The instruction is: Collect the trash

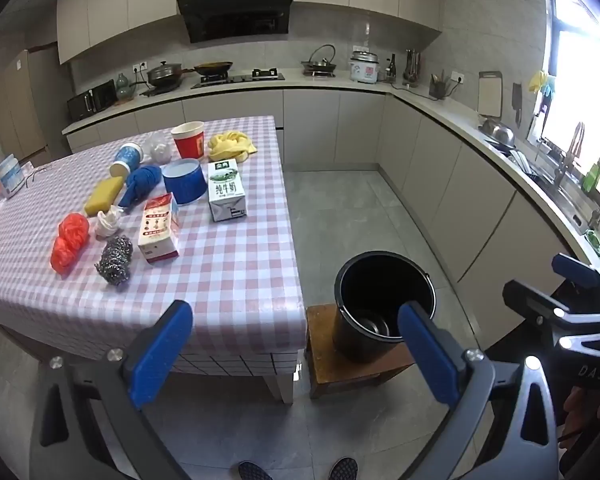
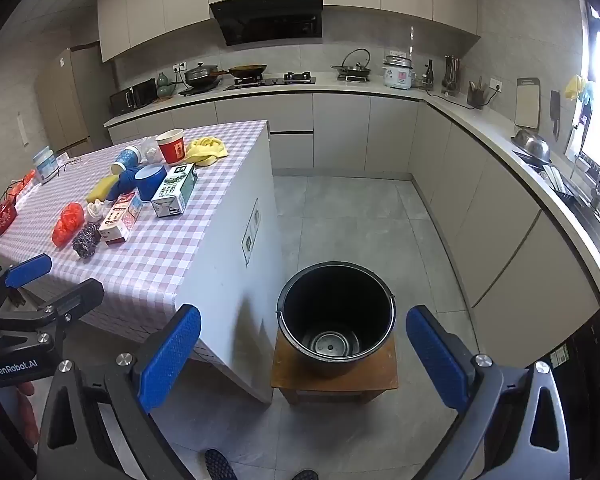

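Trash lies on a pink checked table [image 1: 228,272]: a milk carton [image 1: 226,190], a red and white carton [image 1: 159,229], a red paper cup [image 1: 188,140], a blue tub [image 1: 184,181], a crumpled white wad [image 1: 108,221] and an orange mesh bag [image 1: 70,242]. A black bucket [image 2: 336,320] stands on a wooden stool [image 2: 334,376] beside the table's near corner. My left gripper [image 1: 296,320] hangs open over that corner, holding nothing. My right gripper [image 2: 303,318] is open above the bucket, also holding nothing.
A steel scourer [image 1: 115,258], yellow sponge [image 1: 103,196], blue cloth [image 1: 140,186] and yellow cloth [image 1: 231,145] also lie on the table. Kitchen counters [image 2: 500,136] run along the back and right walls. Grey floor tiles [image 2: 360,216] lie between. Shoe tips [image 1: 296,470] show below.
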The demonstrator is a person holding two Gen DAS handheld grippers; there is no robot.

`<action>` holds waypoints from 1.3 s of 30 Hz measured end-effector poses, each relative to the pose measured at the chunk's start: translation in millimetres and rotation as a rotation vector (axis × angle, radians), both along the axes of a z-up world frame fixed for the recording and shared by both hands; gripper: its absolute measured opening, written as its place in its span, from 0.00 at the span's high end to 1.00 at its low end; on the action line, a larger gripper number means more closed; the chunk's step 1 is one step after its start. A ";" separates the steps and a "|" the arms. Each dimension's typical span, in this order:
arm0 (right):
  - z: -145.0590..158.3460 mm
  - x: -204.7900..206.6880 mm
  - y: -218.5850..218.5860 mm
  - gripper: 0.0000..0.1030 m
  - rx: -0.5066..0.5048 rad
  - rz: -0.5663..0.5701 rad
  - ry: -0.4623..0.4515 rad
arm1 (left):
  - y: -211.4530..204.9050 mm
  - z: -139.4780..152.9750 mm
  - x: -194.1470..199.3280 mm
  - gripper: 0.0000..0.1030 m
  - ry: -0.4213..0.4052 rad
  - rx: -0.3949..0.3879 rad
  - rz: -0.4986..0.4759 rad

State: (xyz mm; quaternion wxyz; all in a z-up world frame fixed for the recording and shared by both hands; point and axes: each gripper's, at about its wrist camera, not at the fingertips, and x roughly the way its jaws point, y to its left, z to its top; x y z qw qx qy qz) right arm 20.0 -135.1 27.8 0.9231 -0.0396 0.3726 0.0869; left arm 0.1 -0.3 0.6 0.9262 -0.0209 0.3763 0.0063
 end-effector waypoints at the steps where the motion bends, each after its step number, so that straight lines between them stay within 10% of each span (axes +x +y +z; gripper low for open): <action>1: -0.1 0.3 0.0 0.00 -0.001 -0.001 0.000 | -0.4 0.3 0.0 0.00 -0.003 0.000 -0.004; 39: 4.9 -9.3 -2.4 0.00 0.001 -0.006 -0.017 | -5.1 6.3 -5.9 0.00 -0.007 -0.007 0.004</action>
